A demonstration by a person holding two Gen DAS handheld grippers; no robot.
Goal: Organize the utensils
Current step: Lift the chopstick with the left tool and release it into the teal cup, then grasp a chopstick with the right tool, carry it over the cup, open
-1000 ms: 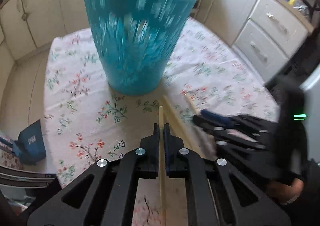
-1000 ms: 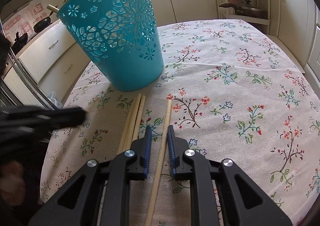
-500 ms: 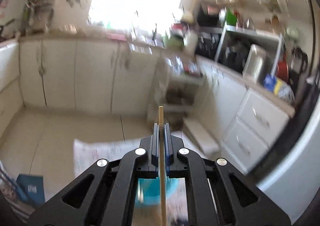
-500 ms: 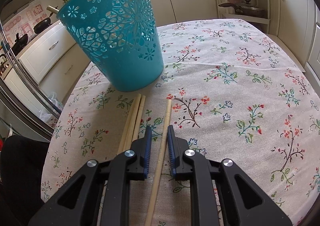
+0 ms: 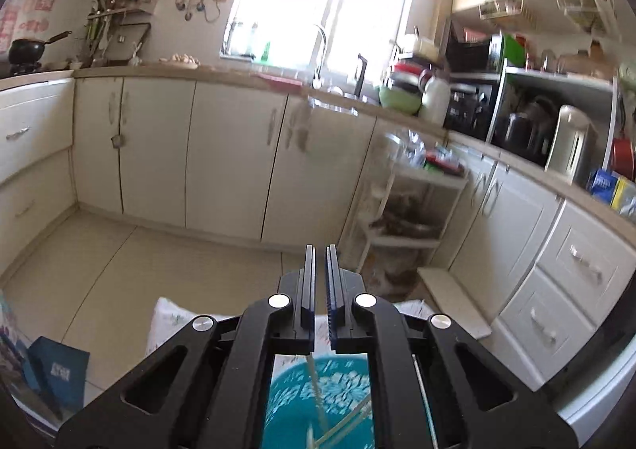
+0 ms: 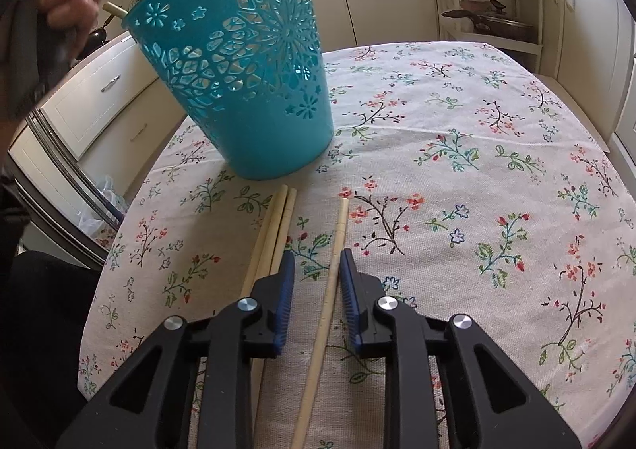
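Chopstick of pale wood (image 6: 332, 278) is lying between the parted right claw (image 6: 317, 270), on the floral surface (image 6: 477, 171) before the teal perforated plastic basket (image 6: 242, 67). Closing squarely mid-shaft should be preventing rolling; the left claw (image 5: 320, 282) is hovering slightly parted, empty, above that basket.

Three pale chopsticks (image 6: 332, 282) flat on tablecloth before upright teal basket (image 6: 246, 67).

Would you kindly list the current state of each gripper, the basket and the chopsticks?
Left gripper: open, empty, above the basket.
Right gripper: open, straddling the single chopstick.
Teal basket: upright on the tablecloth, chopsticks inside.
Single chopstick: flat on the cloth.
Chopstick pair: flat, side by side.
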